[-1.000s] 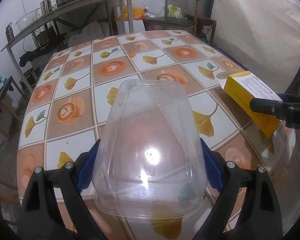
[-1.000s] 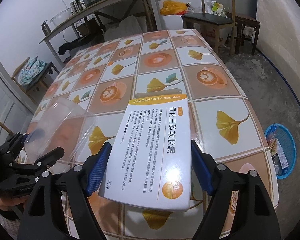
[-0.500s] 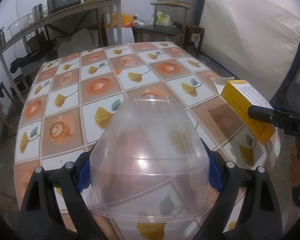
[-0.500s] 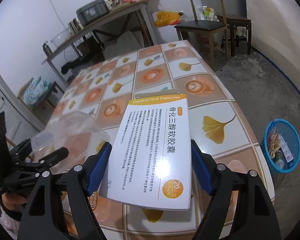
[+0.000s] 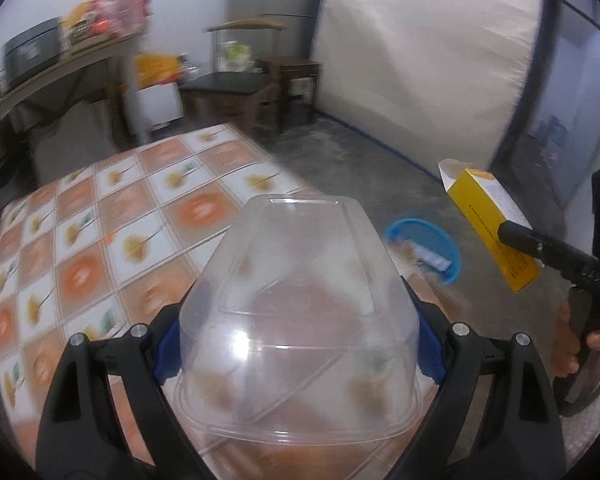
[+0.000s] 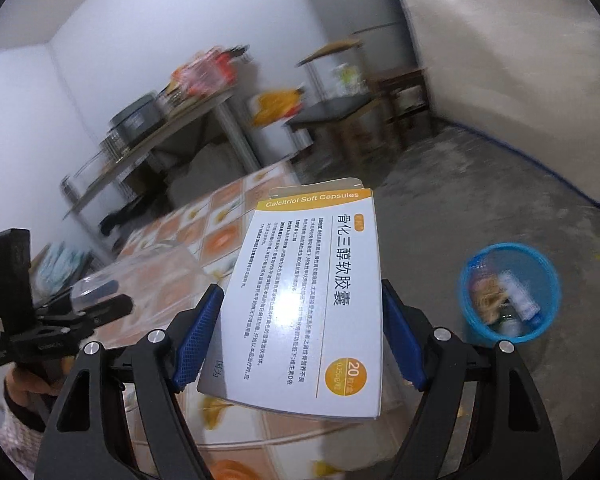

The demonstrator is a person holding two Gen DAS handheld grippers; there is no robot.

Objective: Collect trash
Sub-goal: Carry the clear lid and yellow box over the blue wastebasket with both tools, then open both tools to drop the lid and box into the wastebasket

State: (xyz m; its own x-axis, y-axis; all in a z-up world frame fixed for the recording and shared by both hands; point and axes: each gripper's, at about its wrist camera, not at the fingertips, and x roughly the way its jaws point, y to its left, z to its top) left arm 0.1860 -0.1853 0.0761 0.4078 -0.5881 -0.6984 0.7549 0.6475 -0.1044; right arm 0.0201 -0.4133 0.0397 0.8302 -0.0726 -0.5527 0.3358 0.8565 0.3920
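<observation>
My left gripper point(image 5: 298, 346) is shut on a clear plastic container point(image 5: 296, 300), held bottom-forward above the table's corner. In the right wrist view that container point(image 6: 140, 276) and the left gripper point(image 6: 100, 310) show at the left. My right gripper point(image 6: 300, 332) is shut on a white and yellow medicine box point(image 6: 308, 300), its blue pads pressing both long sides. From the left wrist view the same medicine box point(image 5: 490, 228) hangs at the right in the right gripper's finger point(image 5: 540, 246). A blue waste basket point(image 6: 508, 292) with several pieces of trash stands on the floor at the right, also as the basket point(image 5: 426, 246) past the container.
The tiled table point(image 5: 100, 240) with orange and leaf pattern lies left and below. A metal shelf point(image 6: 160, 140) with pots, a dark chair point(image 5: 236, 92) and a small wooden stool point(image 5: 296, 76) stand behind. A large white padded panel point(image 5: 420, 60) leans at the right. Bare concrete floor point(image 6: 460, 200) surrounds the basket.
Both grippers have swung right and risen, off the tabletop toward the floor side. The blue basket has come nearer the middle of both views. Both grips are unchanged.
</observation>
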